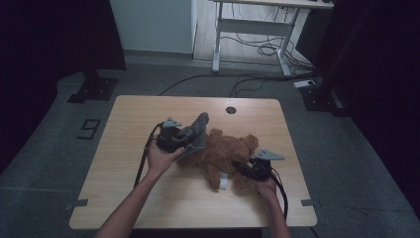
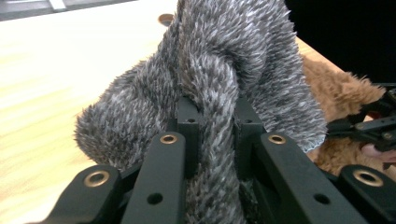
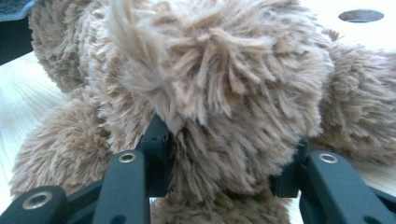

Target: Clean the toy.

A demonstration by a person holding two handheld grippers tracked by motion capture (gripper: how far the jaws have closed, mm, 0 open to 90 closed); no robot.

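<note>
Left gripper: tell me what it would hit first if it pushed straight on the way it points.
The left gripper is shut on the grey plush piece; beyond that, probably the brown teddy bear, though depth is unclear.

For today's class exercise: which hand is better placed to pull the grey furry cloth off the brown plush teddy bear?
Left. Its tongs already pinch the grey furry cloth; the right tongs clamp the brown plush teddy bear, steadying it.
</note>
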